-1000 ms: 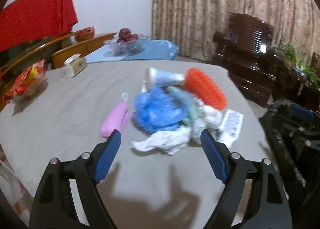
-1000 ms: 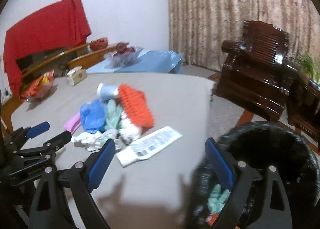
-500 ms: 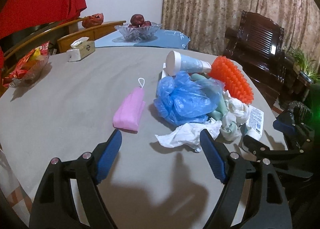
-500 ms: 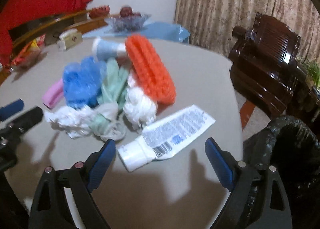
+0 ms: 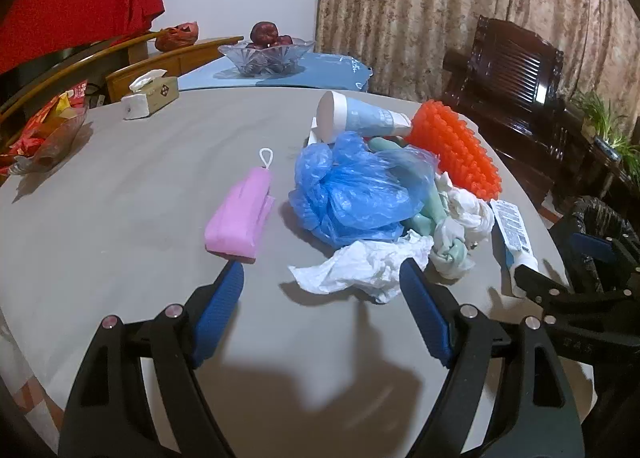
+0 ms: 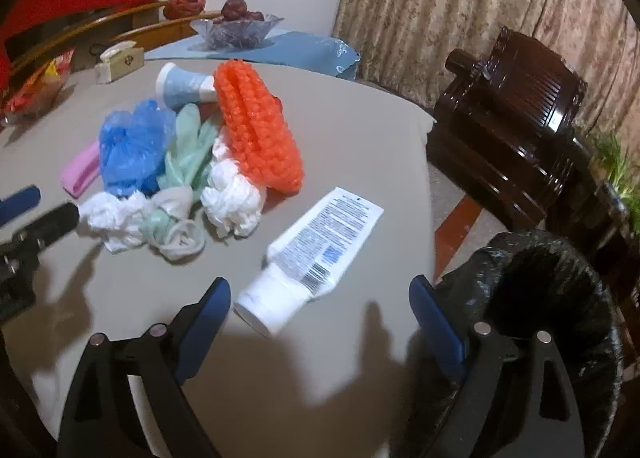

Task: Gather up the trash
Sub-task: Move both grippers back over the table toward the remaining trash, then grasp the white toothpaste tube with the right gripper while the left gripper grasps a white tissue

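Note:
A trash pile lies on the grey table (image 5: 120, 185): a blue plastic bag (image 5: 352, 193), a pink pouch (image 5: 240, 217), an orange spiky mat (image 5: 456, 145), a blue-and-white cup (image 5: 360, 117), pale green gloves (image 6: 188, 145) and crumpled white paper (image 5: 360, 266). My left gripper (image 5: 320, 272) is open, with the paper just ahead between its fingertips, untouched. A white tube (image 6: 320, 242) lies cap-first toward my right gripper (image 6: 320, 286). Its jaws are closing, still wide, the cap just ahead between them and no pad on it. A black-lined bin (image 6: 540, 298) stands beside the table at the right.
A tissue box (image 5: 150, 95), a glass fruit bowl (image 5: 266, 53) and a red snack bag (image 5: 44, 129) sit toward the table's far side. A dark wooden chair (image 6: 516, 105) stands right of the table in front of a curtain. The table edge runs close to the bin.
Both grippers have sunk closer to the pile. The right wrist view swung from the bin onto the white tube, which now lies just before its fingers.

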Motion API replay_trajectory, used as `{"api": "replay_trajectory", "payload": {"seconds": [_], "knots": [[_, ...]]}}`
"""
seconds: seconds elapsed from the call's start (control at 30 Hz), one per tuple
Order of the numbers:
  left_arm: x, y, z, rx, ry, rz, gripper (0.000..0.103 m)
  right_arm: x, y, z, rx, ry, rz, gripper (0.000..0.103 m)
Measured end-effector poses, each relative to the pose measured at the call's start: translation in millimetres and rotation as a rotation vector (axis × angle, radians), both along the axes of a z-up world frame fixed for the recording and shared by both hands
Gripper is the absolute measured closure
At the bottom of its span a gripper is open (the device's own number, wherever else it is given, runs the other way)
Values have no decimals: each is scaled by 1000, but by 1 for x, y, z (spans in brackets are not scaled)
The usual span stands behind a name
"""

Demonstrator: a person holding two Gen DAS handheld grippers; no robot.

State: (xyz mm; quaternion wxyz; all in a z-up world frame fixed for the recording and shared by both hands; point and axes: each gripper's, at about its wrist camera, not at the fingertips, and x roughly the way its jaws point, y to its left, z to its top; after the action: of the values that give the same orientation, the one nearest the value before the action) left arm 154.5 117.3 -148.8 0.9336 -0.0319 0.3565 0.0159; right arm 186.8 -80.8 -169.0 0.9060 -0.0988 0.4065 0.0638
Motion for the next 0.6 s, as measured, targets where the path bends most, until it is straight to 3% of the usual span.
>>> {"api": "replay_trajectory", "payload": {"seconds": [0.27, 0.33, 0.37, 0.47, 0.53, 0.6], "knots": [[11, -8, -8, -2, 20, -22, 27, 23, 5, -16, 42, 90, -34, 26], [17, -12, -11, -8, 35, -41, 32, 27, 5, -16, 65, 99, -18, 32], [21, -14, -13, -12, 48, -53, 34, 29, 5, -16, 78, 105, -9, 40], [27, -19, -19, -36, 82, -94, 46, 29, 10, -14, 77, 101, 48, 54], [29, -20, -24, -65, 105, -110, 64, 26, 13, -13, 94, 98, 88, 57], [28, -24, -27, -78, 113, -125, 71, 22, 13, -14, 129, 109, 124, 58]]}}
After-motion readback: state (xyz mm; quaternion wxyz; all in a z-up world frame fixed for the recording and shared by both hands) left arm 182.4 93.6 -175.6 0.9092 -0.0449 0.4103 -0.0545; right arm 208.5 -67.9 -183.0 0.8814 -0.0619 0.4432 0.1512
